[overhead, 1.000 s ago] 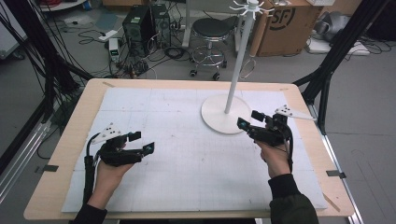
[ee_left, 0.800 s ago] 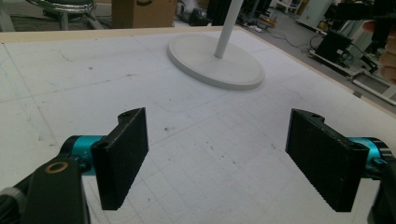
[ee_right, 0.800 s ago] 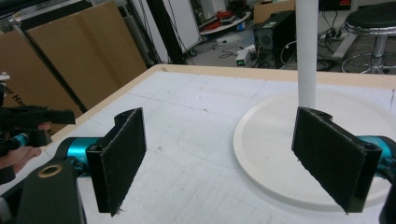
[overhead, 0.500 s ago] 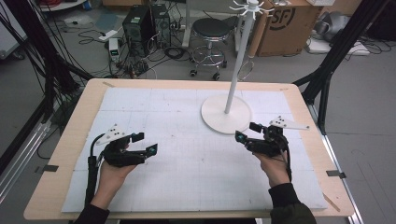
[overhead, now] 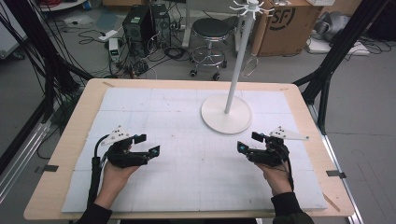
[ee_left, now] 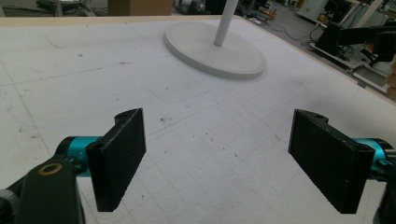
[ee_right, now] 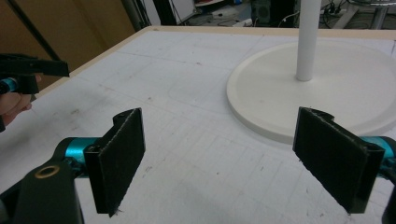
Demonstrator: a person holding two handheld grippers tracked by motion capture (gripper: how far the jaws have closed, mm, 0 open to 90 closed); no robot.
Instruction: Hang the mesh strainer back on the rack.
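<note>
A white rack stands at the table's far middle, with a round base [overhead: 226,114], a thin pole [overhead: 238,56] and hooks at the top. My left gripper [overhead: 148,143] rests low over the white mat at the left, open and empty, pointing right. My right gripper [overhead: 247,141] sits at the right, just in front of the base, open and empty, pointing left. In the left gripper view the jaws [ee_left: 219,158] stand wide apart over bare mat, the base [ee_left: 215,49] ahead. In the right gripper view the gripper [ee_right: 219,158] is also wide open, the base [ee_right: 280,98] close ahead.
A white gridded mat [overhead: 187,186] covers the wooden table [overhead: 70,140]. Beyond the far edge are a stool [overhead: 212,32], a computer tower [overhead: 137,23], cables and a cardboard box [overhead: 280,23]. Black frame legs [overhead: 327,79] stand at the right.
The right gripper has drawn back from the rack's base toward the near edge. The left gripper has barely shifted. Both stay open.
</note>
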